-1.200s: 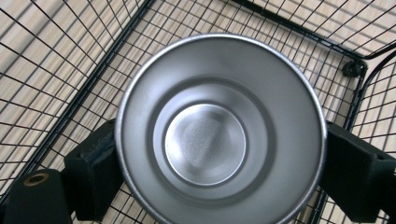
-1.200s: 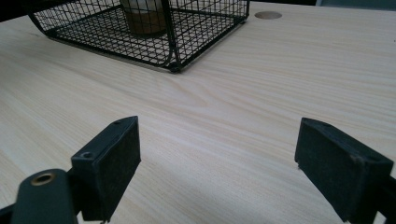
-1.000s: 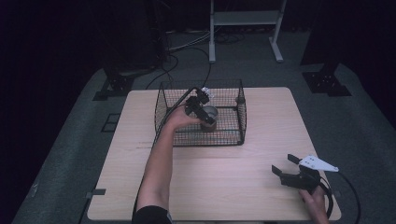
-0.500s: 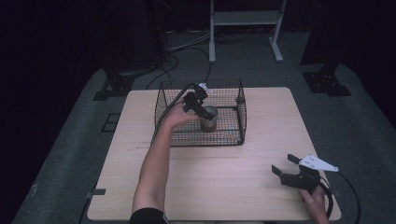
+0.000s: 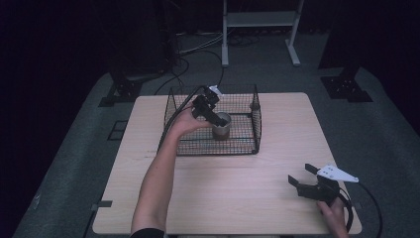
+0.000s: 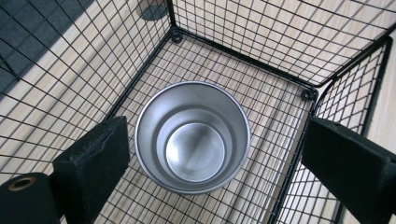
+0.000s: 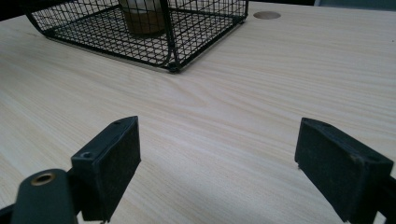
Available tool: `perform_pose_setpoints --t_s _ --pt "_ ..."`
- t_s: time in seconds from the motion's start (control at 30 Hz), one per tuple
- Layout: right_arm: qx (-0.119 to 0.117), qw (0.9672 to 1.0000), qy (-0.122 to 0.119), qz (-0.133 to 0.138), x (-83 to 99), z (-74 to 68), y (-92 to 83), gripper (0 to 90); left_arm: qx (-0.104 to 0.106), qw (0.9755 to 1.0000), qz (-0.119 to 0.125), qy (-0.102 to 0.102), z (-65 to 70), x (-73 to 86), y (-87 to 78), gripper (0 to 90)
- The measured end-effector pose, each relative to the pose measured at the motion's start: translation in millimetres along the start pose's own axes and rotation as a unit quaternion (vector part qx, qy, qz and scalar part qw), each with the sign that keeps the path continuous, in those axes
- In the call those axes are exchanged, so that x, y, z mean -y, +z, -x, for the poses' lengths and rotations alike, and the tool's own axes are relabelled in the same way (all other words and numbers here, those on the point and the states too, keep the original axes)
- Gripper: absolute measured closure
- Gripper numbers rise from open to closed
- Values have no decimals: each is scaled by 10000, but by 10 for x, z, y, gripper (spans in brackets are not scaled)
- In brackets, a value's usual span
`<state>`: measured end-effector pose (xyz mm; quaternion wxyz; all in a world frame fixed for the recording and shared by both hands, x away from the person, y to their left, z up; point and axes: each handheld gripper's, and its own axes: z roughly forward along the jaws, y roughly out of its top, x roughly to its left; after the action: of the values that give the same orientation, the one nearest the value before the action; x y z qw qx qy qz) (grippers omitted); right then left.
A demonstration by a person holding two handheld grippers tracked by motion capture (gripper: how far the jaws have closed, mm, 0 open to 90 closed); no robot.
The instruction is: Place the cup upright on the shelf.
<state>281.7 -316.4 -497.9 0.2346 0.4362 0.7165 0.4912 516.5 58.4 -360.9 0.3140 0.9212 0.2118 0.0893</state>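
Cup: shiny metal cup (image 6: pixel 192 137), standing upright w/ mouth up, nothing inside that I can see. It sits on the wire floor of the black wire basket (image 5: pixel 255 106), near the middle, a bit toward the front wall.
Basket: on the far half of the wood table (image 5: pixel 237 198). Four wire walls, open top.
Left gripper: left gripper (image 6: pixel 219 154) hangs over the cup inside the basket, pointing down. Jaws have just been opening. They now stand apart, one on each side of the cup, not pressing on it. Cup is free, standing on its own.
Right gripper: right gripper (image 7: pixel 219 163) is low over the bare table, front right, well apart from the basket. Jaws spread wide, nothing btw them.
How cup will handle: prob. light, since it is thin metal & empty. Stiff, won't squash. Smooth sides, so it could slip in the pads. Not likely to break, but could tip or roll if bumped.
Where to hold: best guess is across the rim or upper wall, one pad each side. Top is wider than the bottom, so a grip up high is less likely to slide off.
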Motion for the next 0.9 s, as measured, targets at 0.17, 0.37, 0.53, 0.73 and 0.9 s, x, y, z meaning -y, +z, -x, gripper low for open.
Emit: perform_pose_setpoints --t_s 0.17,0.37,0.53,0.73,0.9 --pt "22 10000 -8 -5 0 -4 0 135 22 9999 101 -15 64 38 -74 70" --pt "42 10000 -16 -15 0 -8 1 136 23 9996 259 68 153 108 -195 65" --pt "47 10000 -19 -12 0 -9 1 136 30 9992 401 87 219 163 -303 62" --pt "46 10000 -19 -13 0 -9 1 136 67 9985 540 92 298 244 -394 61" --pt "55 10000 -17 -10 0 -9 1 135 64 9981 592 184 377 298 -460 61"
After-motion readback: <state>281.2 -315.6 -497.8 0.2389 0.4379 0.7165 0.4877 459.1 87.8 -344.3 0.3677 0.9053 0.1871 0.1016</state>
